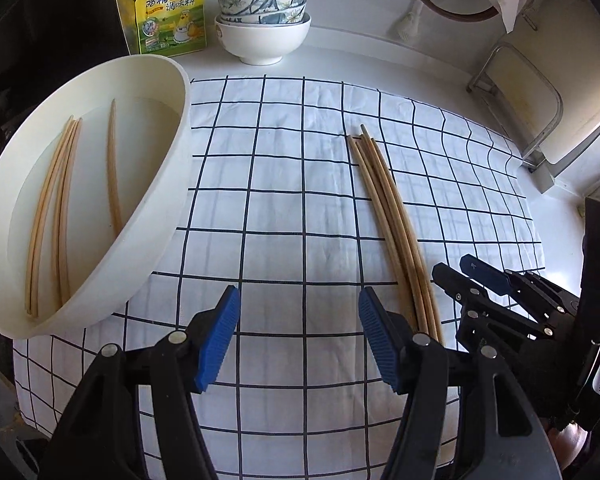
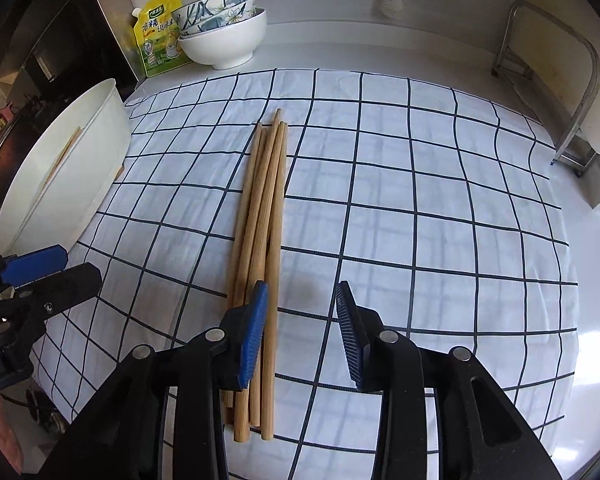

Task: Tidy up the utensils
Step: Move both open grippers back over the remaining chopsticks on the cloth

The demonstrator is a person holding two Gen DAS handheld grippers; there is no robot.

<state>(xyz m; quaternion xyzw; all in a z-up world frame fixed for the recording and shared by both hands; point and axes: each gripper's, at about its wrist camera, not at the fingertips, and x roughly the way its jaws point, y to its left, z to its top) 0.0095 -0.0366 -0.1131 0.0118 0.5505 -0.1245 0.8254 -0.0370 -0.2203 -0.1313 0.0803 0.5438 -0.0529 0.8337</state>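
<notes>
1. The left gripper (image 1: 298,340) is hovering with jaws wide and empty over the checked cloth (image 1: 284,184), just right of the white basin (image 1: 168,208), where a few chopsticks are already lying.
2. The right gripper (image 2: 302,332) is standing narrowly parted and empty, its left pad lying over the bundle of chopsticks (image 2: 262,216) on the cloth.
3. The step in hand appears to be picking up that bundle.
4. Next, the right gripper likely needs shifting left to straddle the sticks.

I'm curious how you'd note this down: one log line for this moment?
left gripper: open, empty | right gripper: opening, empty | chopsticks: bundle on cloth | tub: four inside
</notes>
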